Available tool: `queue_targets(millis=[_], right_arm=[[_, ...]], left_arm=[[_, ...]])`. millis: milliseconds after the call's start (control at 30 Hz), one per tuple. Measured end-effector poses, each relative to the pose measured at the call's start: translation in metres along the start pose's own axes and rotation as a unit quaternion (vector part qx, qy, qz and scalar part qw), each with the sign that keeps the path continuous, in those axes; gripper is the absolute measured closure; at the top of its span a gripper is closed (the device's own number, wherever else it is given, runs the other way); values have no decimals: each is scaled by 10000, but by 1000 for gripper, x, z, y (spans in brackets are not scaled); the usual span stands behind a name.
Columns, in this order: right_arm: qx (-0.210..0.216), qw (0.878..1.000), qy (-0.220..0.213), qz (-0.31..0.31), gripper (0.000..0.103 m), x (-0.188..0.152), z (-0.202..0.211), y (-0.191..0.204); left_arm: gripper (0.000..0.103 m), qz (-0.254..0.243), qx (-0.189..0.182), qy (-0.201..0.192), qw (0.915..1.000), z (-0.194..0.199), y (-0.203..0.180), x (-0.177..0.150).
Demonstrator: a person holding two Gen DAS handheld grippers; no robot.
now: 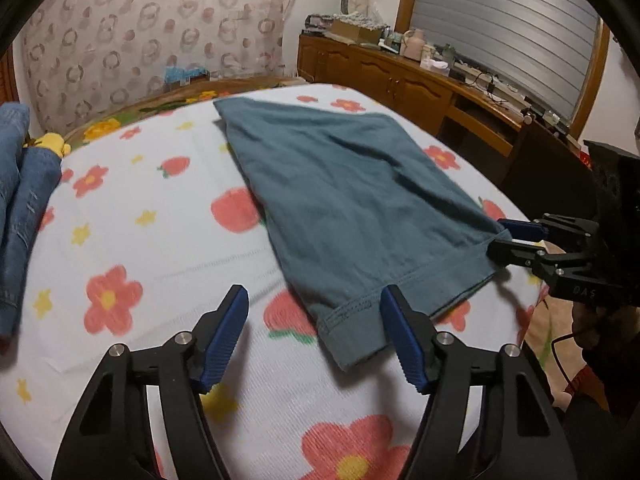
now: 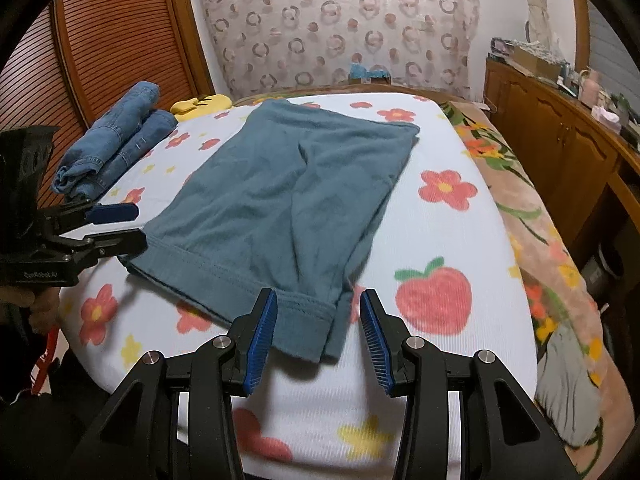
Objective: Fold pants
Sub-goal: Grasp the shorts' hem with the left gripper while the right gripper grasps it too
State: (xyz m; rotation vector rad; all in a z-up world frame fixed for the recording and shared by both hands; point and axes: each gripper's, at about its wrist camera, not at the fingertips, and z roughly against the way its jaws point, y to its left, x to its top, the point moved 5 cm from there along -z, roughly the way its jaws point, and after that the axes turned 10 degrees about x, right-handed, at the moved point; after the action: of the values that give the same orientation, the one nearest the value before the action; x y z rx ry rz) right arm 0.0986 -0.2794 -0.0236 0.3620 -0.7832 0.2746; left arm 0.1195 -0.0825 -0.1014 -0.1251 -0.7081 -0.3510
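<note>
I am looking down at the bed under its white bedspread printed with red flowers and strawberries (image 2: pixel 460 248). The folded teal cotton pants (image 2: pixel 280 200) are lying flat across its middle. A pile of folded blue denim jeans (image 2: pixel 116 136) is sitting near the far left edge, well apart. My left claw (image 1: pixel 314 330) is standing spread at the hem's left corner, pinching nothing. My right claw (image 2: pixel 318 334) is standing spread around the hem's right corner, pads not pressing.
</note>
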Motion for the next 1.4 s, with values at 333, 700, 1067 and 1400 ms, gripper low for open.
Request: queue_targets(millis=[333,700,1067,1400], right_arm=[[25,10000,-9,39,58,-6,0,4],[56,9999,-54,63,73,-10,3,7],[-9,10000,-82,5,71,-12,1,5],[187,9997,-22,135,89,-12,5,7]], left_arm=[[48,-11,-45,75,10000,2,-10,-16],[74,-130,-157,25,9998,13,-20,-24],[81,-49,-270,-45,9996,19,-21,-22],[84,-185,-313,-213,9991,34,-26,-20]])
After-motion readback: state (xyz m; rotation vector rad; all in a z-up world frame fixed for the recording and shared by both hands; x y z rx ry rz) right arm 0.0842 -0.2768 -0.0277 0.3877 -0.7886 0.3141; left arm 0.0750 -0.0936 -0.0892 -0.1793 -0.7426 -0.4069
